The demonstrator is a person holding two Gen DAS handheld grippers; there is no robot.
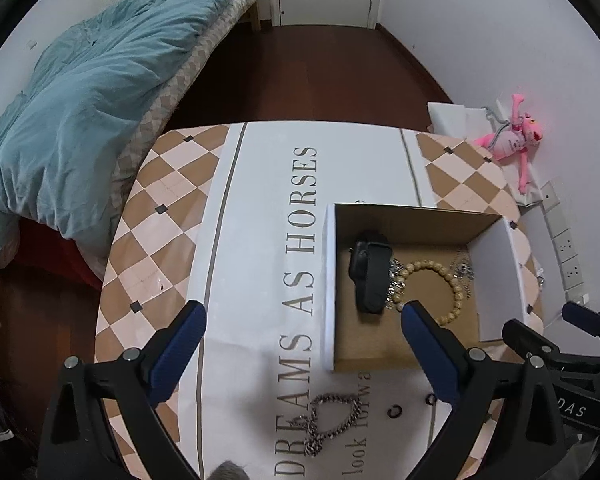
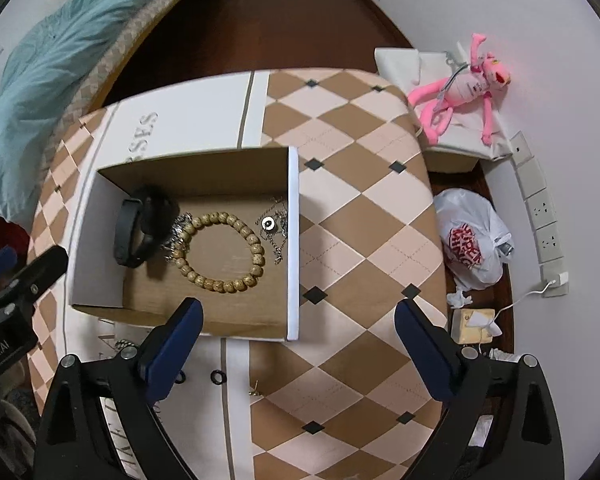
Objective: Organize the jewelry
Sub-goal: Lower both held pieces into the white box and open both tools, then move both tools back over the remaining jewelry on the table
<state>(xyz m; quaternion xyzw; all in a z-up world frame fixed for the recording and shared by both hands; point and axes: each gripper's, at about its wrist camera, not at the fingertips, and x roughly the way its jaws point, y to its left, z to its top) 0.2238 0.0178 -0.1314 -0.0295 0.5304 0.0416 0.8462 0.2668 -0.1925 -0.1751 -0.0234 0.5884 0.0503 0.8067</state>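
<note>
I see the open cardboard box (image 2: 294, 240) on the bench (image 2: 360, 208), white outside and brown inside; in it lie a black watch (image 2: 134, 236), a wooden bead bracelet (image 2: 224, 252) just beside it, a small sparkly piece between the two, and a silver chain with a round pendant (image 2: 267, 223) against the right wall; outside the box, near me, a braided chain necklace (image 1: 332, 420) rests on the lettering, with two small black rings (image 2: 218, 377) and a tiny gold earring (image 2: 255, 391) close by; my left claw (image 1: 300, 340) is spread wide and holds nothing; my right claw (image 2: 298, 336) is likewise spread and bare; the bench wears a diamond-checked cloth with a white printed band; around it I see dark wood floor, a bed with a teal duvet (image 1: 80, 112), a pink plush toy (image 2: 464, 88), a white plastic bag (image 2: 474, 240) and wall sockets; the sparkly piece is partly hidden by watch and beads, and I cannot tell what it is
</note>
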